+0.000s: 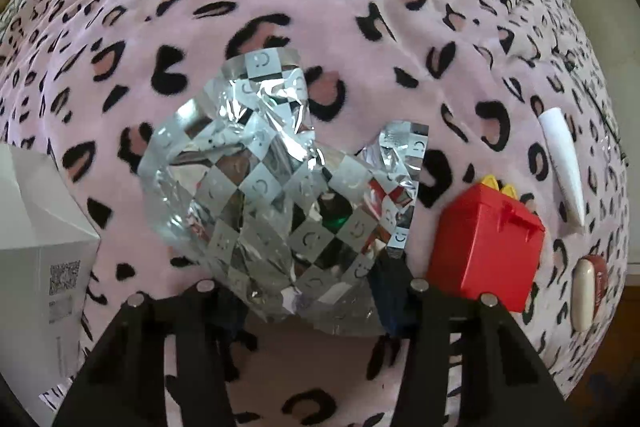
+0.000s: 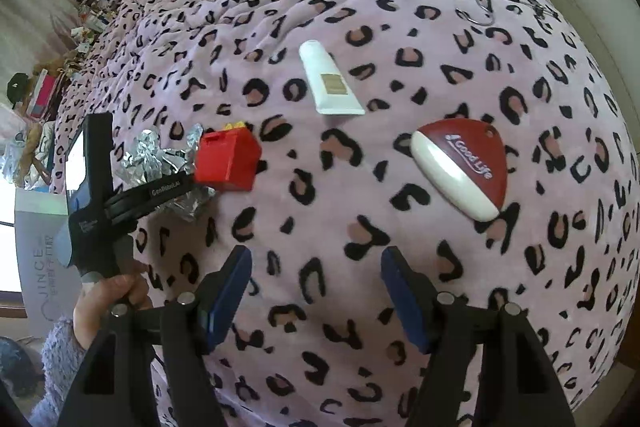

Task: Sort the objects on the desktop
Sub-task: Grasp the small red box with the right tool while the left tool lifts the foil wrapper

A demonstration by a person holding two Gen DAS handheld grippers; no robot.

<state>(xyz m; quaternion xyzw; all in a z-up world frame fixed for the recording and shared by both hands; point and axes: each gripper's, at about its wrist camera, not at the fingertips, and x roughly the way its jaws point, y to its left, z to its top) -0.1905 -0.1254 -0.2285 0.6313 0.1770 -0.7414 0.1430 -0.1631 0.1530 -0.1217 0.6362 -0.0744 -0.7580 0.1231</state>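
left gripper (image 1: pixel 316 291): my jaws pinching crumpled silver checkered foil bag (image 1: pixel 256 187)
right gripper (image 2: pixel 316 291): mine, spread, empty, over leopard blanket (image 2: pixel 400 27)
beside bag: red box (image 1: pixel 486 247)

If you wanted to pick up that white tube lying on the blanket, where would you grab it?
Grip the white tube across its middle, coming straight down from above. It lies flat on the blanket, widening from the round cap end to the flat crimped end, so the two long sides are free for the right tool, whose fingers stand open with nothing between them.
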